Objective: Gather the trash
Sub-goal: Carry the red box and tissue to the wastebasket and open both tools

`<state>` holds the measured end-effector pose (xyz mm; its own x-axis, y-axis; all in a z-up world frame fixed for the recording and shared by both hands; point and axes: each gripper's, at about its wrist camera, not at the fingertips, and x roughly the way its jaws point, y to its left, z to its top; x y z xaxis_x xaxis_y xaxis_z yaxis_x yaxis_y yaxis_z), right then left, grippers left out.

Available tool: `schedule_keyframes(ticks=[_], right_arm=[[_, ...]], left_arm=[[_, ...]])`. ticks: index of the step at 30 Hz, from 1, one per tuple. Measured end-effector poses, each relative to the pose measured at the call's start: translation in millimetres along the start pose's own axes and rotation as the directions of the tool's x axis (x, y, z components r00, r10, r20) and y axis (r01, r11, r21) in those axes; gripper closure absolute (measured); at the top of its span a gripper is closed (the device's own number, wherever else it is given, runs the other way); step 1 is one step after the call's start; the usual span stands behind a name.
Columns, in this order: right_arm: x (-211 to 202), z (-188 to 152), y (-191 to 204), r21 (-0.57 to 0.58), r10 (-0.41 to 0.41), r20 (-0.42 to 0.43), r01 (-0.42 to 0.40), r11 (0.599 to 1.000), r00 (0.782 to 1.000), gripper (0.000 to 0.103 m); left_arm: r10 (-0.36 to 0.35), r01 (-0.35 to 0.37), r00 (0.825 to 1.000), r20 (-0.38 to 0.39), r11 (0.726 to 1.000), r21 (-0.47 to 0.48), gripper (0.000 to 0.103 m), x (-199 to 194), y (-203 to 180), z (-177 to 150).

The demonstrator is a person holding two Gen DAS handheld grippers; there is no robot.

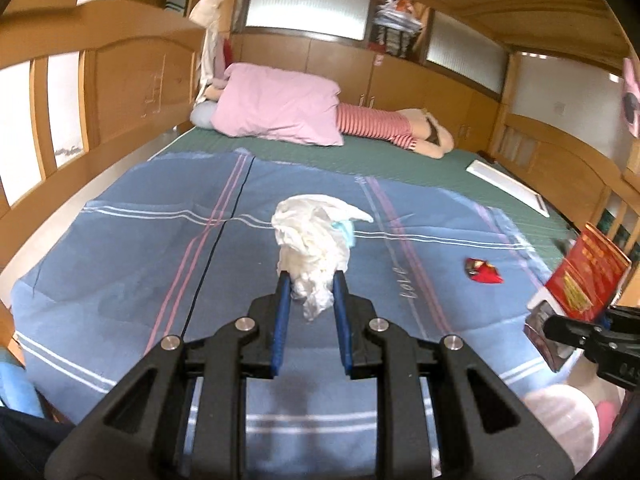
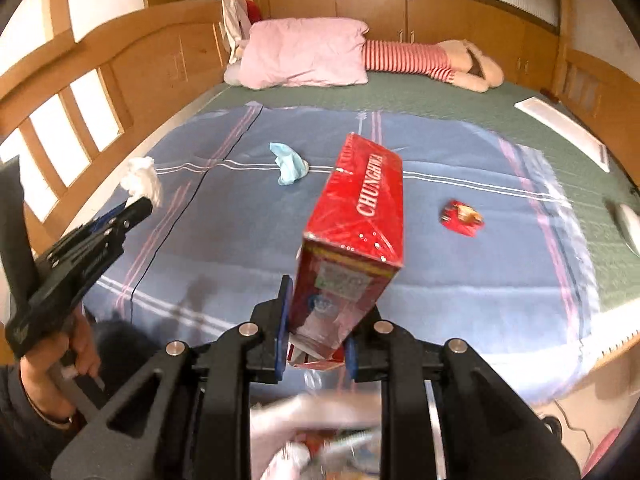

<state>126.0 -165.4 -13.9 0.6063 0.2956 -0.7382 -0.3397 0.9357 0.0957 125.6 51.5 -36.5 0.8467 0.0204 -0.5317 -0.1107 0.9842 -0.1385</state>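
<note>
Fingers of the left gripper (image 1: 310,280) pinch a crumpled white tissue (image 1: 310,236) and those of the right gripper (image 2: 318,316) clamp a red carton (image 2: 354,232) (lettered CHUNGHWA), both above the blue sheet (image 2: 460,280), where a blue wad (image 2: 287,162) and a red wrapper (image 2: 461,216) lie.

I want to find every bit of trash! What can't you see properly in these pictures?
- Left wrist view: the blue crumpled piece is mostly hidden behind the white tissue that the left gripper holds.
- Left wrist view: the red carton in the right gripper is cut off by the right edge.
- Right wrist view: the stuff below the jaws is blurred; contents unreadable.
- Both views: the small red wrapper is too small to read.
</note>
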Motion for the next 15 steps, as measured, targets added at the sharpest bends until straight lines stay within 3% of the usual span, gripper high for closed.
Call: schedule_keyframes(ticks=[7,11,13,15], right_arm=[[-49.9,-53.0,-11.6,0.057,-0.035,-0.027,0.036,0.998,0.999,0.080],[-46.6,-92.7,-23.3,0.107,-0.046,-0.123,0.059,0.992,0.991,0.080],[-32.4,-115.4,-28.4,0.133,-0.058,-0.216,0.088,0.987,0.975,0.080],[-14.3,-137.6,-32.4,0.160,-0.046,-0.345,0.107,0.981,0.937,0.072]], left_arm=[[-0.066,0.066,0.998,-0.005,0.996,0.064,0.081,-57.2,-25.2,-33.0],[-0.095,0.100,0.995,-0.044,0.987,0.127,0.081,-73.3,-36.7,-62.9],[-0.109,0.117,0.992,-0.062,0.982,0.147,0.081,-79.3,-40.1,-74.2],[-0.115,0.124,0.991,-0.068,0.980,0.158,0.081,-80.4,-40.3,-79.0]])
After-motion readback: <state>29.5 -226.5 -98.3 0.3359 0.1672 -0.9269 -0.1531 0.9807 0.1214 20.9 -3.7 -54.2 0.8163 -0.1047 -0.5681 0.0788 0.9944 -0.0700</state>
